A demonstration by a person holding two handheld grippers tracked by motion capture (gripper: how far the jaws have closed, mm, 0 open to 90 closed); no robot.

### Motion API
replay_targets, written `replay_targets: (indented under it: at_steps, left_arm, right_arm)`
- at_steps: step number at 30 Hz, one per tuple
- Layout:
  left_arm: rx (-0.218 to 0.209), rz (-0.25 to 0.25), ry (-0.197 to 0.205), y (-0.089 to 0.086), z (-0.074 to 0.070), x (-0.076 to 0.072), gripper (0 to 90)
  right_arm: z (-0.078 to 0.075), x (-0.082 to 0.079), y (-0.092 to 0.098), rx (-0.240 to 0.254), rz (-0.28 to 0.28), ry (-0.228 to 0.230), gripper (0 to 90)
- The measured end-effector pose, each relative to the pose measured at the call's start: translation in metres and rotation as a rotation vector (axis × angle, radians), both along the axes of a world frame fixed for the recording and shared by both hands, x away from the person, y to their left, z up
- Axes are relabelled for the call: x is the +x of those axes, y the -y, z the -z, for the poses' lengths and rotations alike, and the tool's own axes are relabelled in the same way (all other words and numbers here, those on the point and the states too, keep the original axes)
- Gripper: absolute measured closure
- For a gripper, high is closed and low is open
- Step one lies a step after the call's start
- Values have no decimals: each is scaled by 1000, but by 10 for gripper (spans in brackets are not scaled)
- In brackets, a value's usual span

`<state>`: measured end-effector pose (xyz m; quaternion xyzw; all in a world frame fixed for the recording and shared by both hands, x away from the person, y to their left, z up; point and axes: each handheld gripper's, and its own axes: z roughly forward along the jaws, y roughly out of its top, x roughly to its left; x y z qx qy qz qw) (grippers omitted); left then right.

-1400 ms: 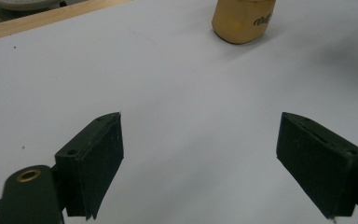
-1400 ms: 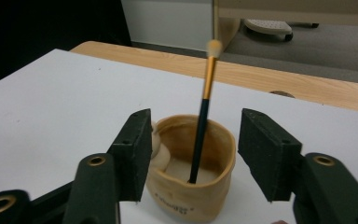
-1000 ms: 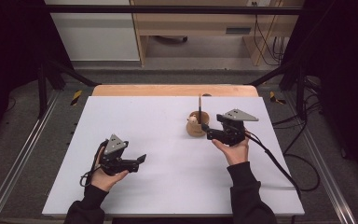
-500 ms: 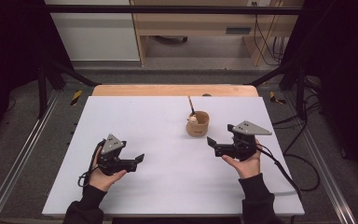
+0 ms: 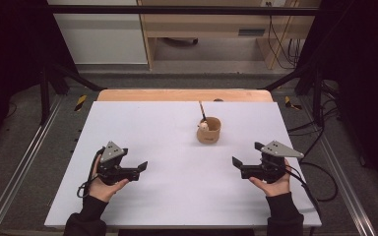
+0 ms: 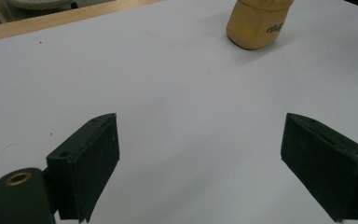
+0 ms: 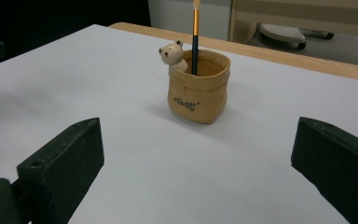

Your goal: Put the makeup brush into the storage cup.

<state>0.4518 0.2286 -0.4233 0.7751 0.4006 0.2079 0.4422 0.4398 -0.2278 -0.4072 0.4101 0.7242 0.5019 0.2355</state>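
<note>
Although the pencil (image 7: pixel 195 39) already stands in the small tan pot (image 5: pixel 208 131) with the bear figure (image 7: pixel 171 52) on its rim, toward the desk's (image 5: pixel 167 123) far edge and right of the middle, I judge the placing done and only the pulling back of the hands left. The right claw (image 5: pixel 246 158) sits near the right edge, well apart from the pot; its jaws have just been opening and stand wide with nothing between them. The left claw (image 5: pixel 137 168), near the left front corner, is likewise spread wide over bare desk, holding nothing.
</note>
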Motion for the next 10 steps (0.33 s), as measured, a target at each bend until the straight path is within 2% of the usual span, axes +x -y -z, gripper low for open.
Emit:
replay_targets:
  at_steps: [10]
  left_arm:
    - [-6, -11, -4, -6, 2, -1, 108]
  right_arm:
    - [6, -7, 11, -6, 6, -1, 26]
